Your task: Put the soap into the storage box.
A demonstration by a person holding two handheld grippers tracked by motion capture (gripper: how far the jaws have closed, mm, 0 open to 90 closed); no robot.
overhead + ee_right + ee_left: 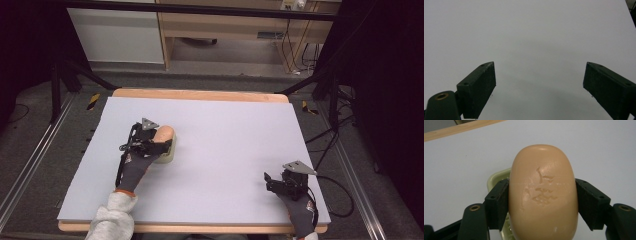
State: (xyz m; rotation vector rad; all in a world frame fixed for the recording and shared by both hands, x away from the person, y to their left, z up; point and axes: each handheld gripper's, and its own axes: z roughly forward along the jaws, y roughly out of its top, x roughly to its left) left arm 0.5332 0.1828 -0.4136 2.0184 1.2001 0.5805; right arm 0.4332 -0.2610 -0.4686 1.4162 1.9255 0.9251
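Observation:
A tan oval bar of soap [543,192] sits between the black jaws of my left gripper [542,202], which is shut on its two long sides. Under the soap a pale green soap dish [496,175] peeks out at the left. In the high view the left gripper [162,144] holds the soap [164,134] over the dish [168,156] at the left middle of the white table top [225,150]. My right gripper [272,181] stands open near the front right corner. In the right gripper view the right gripper [539,85] has wide-apart jaws with bare table between them.
The table top has a wooden rim [200,94] at the far edge. Beyond it stand a wooden shelf unit [230,30] and black frame legs [55,85]. Cables [325,145] trail on the floor to the right.

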